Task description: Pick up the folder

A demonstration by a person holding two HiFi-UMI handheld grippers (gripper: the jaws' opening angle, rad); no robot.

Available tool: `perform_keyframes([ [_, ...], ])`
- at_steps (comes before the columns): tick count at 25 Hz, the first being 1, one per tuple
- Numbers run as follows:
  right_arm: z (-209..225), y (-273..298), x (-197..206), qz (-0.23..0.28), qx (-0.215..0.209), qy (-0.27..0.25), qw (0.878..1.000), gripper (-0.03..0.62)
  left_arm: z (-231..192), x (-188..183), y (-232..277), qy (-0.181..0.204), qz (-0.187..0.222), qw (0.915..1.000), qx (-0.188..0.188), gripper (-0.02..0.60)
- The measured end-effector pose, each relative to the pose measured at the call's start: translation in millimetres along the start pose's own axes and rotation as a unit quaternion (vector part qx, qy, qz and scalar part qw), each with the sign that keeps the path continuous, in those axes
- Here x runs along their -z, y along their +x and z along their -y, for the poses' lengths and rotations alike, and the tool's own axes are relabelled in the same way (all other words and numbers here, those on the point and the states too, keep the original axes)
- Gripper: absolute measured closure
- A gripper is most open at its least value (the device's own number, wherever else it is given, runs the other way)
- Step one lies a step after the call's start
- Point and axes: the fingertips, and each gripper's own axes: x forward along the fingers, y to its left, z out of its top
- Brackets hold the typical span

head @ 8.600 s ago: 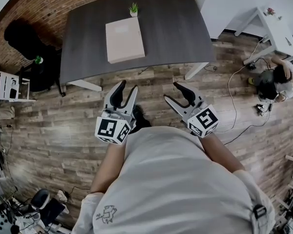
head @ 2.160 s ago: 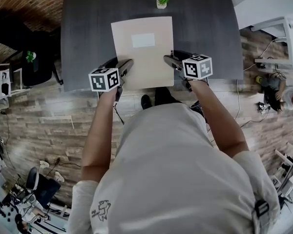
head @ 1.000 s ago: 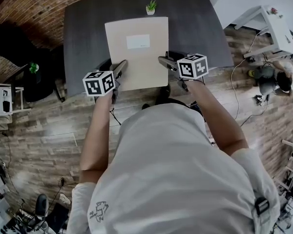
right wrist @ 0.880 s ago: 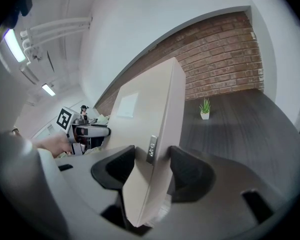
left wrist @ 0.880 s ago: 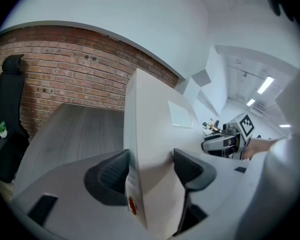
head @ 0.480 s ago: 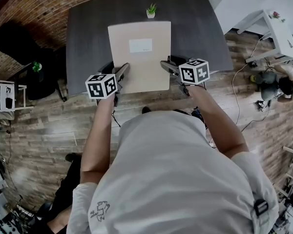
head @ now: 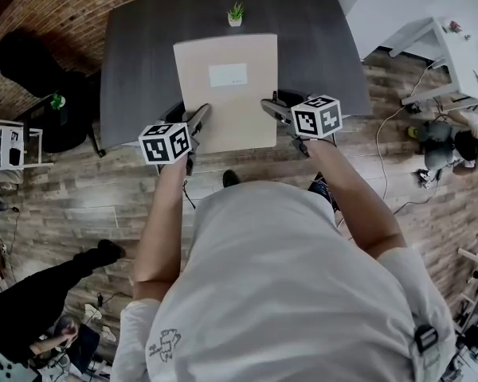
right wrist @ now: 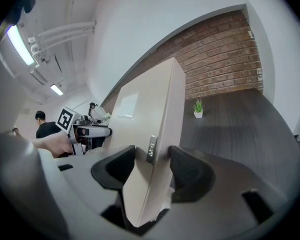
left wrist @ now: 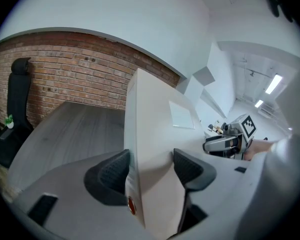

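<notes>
The beige folder (head: pixel 226 90) with a white label is held above the dark table (head: pixel 135 62), flat between both grippers. My left gripper (head: pixel 196 119) is shut on its left edge near the front corner; in the left gripper view the folder (left wrist: pixel 155 149) fills the gap between the pads (left wrist: pixel 151 176). My right gripper (head: pixel 271 108) is shut on the right edge; its own view shows the folder (right wrist: pixel 150 134) clamped between both pads (right wrist: pixel 151 170). Each gripper view also shows the other gripper: the right one (left wrist: pixel 225 143), the left one (right wrist: pixel 90 131).
A small potted plant (head: pixel 235 14) stands at the table's far edge, just beyond the folder. A black chair (head: pixel 24 62) sits at the left by the brick wall. A white table (head: pixel 454 46) and a seated person (head: pixel 442 138) are at the right. Someone's leg (head: pixel 48 285) crosses the floor at lower left.
Both grippers and the folder have shifted slightly toward me and stay clamped. A person's leg has come into the floor at lower left.
</notes>
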Motion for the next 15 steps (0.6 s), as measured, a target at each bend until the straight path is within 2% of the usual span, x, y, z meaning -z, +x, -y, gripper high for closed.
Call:
perform_keyframes([
  [15, 39, -67, 19, 0.005, -0.033, -0.019, 0.999, 0.368, 81, 21, 14, -0.010, 0.025, 0.9992, -0.030, 0.288],
])
